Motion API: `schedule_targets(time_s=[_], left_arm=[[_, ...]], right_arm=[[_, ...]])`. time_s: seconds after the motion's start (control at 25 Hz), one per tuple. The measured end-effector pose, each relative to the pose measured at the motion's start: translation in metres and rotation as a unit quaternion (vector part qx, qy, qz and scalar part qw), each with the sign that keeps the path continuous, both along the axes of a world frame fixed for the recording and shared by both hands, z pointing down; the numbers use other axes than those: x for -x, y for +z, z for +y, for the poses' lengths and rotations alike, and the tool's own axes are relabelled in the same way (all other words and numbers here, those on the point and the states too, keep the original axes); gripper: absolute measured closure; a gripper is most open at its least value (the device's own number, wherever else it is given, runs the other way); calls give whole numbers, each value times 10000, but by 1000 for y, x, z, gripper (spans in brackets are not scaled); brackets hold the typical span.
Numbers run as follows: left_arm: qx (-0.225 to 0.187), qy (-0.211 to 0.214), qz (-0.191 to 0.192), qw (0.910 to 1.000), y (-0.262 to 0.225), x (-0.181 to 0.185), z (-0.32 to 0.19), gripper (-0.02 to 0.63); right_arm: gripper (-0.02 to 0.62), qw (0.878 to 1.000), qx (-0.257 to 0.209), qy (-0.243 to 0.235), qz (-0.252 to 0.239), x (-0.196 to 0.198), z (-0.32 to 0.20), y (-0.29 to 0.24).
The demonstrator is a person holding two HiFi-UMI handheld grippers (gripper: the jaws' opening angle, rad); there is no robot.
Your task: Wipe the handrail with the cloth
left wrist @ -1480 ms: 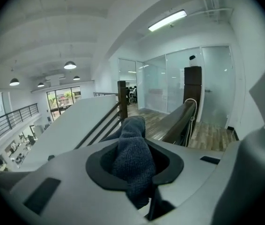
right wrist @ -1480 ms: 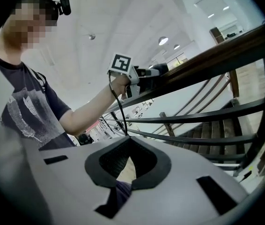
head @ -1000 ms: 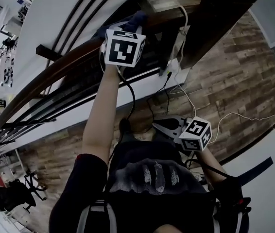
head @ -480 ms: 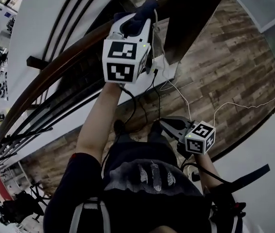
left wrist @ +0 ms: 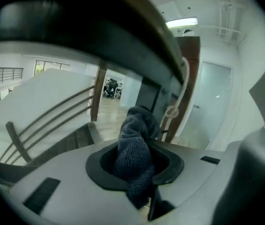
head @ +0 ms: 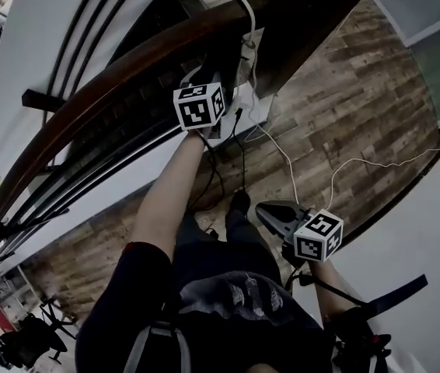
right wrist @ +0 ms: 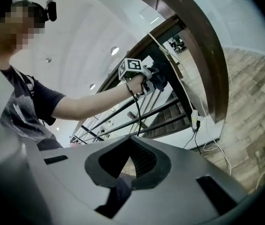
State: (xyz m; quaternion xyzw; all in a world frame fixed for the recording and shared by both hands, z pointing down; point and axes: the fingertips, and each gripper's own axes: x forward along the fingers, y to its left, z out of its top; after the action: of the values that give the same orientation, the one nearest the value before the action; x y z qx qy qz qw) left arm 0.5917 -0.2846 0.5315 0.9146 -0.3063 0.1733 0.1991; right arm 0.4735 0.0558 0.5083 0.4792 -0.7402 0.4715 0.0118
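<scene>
Wiping a curved handrail [head: 138, 61] like this one was, as far as we could judge, all about getting the cloth [left wrist: 135, 149] pressed on the wood and following the bend rather than cutting straight across it. We reckoned the thing to do was tilt the left tool [left wrist: 137, 165] so the bunched end of the cloth met the rail first, not the hard jaw tips. Then run long, even strokes along the length. There was also a white cable [head: 249, 29] hanging by the dark post [head: 313, 22] at the far end, so we'd have gone easy up there to avoid snagging it.

As for the tools, the left one was clamped on the cloth. It was a dark knitted wad pinched between the jaws, with a good lump sticking out past the tips and a tail hanging below. It was held up at the far part of the rail, right beside the post. The left gripper view had the rail looming just above the cloth, but we couldn't tell if the two were actually touching.

The right tool [head: 273, 211] hung low and near, well apart from the rail, over the wood floor [head: 360, 115]. Its jaws were together at the tips with nothing between them, so it had no part in the wiping.
</scene>
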Motion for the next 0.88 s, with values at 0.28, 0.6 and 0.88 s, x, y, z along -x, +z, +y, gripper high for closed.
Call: schedule_targets(time_s=[0.28, 0.6, 0.88], left_arm=[[-256, -168, -612, 9977, 34, 0, -19, 511], [-568, -193, -955, 9936, 36, 94, -26, 511], [-430, -759, -1077, 9903, 39, 268, -63, 511]], right_arm=[[591, 9990, 380, 223, 105, -1, 20, 12], [592, 9988, 156, -439, -116, 38, -6, 12], [592, 9937, 125, -1114, -18, 125, -39, 30]])
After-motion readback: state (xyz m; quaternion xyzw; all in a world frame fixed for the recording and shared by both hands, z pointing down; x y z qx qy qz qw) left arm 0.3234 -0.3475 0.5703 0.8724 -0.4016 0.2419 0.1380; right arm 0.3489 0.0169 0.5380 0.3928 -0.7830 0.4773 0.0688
